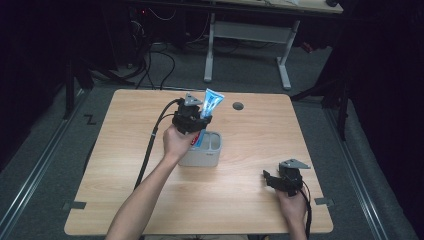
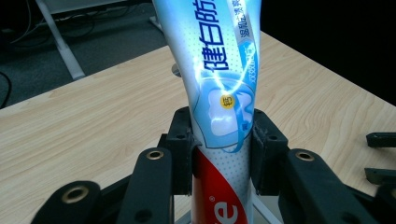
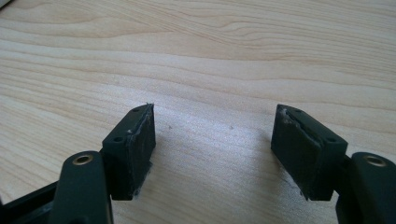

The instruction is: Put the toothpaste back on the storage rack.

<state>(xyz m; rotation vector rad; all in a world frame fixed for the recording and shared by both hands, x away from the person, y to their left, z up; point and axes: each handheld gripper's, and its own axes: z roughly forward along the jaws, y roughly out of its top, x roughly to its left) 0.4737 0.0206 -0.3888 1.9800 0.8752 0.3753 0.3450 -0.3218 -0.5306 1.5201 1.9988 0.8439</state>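
A blue, white and red toothpaste tube stands nearly upright, flat end up, and my left gripper is shut on its middle. In the left gripper view both pads press the tube from either side. The tube's red lower end dips into the left compartment of a grey two-compartment holder at the table's middle. My right gripper rests low at the table's front right, open. In the right gripper view nothing lies between its fingers, just bare wood.
The wooden table has a round cable hole at the back, right of the tube. The left gripper's cable trails over the table's left half. A desk frame stands on the floor beyond.
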